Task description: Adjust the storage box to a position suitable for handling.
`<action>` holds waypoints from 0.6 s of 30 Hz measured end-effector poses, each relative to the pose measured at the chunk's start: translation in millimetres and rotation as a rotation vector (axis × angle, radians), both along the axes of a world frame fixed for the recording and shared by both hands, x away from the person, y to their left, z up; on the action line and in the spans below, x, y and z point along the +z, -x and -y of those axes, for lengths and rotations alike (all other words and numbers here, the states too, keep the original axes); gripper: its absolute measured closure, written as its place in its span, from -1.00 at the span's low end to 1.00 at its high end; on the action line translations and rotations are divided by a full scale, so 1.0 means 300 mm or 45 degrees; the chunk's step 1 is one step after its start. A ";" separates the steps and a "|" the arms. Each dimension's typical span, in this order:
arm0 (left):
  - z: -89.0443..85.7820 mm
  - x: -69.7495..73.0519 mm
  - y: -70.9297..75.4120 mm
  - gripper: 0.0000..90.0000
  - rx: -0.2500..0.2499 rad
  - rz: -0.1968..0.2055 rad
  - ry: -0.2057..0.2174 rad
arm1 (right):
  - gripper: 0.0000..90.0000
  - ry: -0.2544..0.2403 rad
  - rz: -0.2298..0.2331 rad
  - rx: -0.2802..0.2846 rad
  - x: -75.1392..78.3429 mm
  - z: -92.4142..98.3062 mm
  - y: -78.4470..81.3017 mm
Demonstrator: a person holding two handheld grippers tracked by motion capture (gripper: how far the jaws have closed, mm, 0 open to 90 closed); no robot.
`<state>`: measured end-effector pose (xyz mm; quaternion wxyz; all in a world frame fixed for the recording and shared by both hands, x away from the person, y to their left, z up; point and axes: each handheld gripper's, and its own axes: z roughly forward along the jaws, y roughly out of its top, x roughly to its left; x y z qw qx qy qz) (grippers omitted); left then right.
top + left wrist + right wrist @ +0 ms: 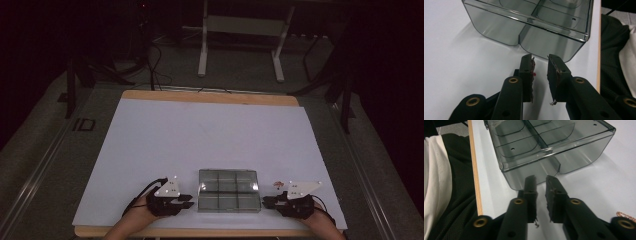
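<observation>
Left tool (540, 58): jaws nearly together, narrow gap, nothing between them, tips just short of the box (529, 25) side wall. Right tool (540, 180): same, jaws almost closed on nothing, tips just beside the opposite wall, not clearly touching. From the high view, left tool (186, 201) and right tool (266, 201) flank the box (228, 190), one at each short end. Box is smoky clear plastic with divided compartments, sitting near the front edge of the bench (210, 130). Bench has a white top sheet over a wooden board. "ID" is readable on the floor (83, 124) at left. Room behind is dark, with a white metal frame (240, 35) and cables on grey carpet.
</observation>
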<state>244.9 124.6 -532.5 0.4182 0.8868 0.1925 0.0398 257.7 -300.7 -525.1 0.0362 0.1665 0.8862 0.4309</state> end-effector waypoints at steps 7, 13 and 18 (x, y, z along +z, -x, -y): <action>0.019 0.010 -0.010 0.91 -0.019 0.018 -0.010 | 1.00 0.019 0.007 0.019 0.001 -0.009 0.000; 0.021 0.020 -0.018 1.00 0.004 0.041 0.029 | 1.00 0.011 0.017 0.019 0.004 -0.017 0.000; 0.030 0.027 -0.018 1.00 -0.003 0.055 0.018 | 1.00 0.005 0.031 0.021 0.015 -0.027 -0.005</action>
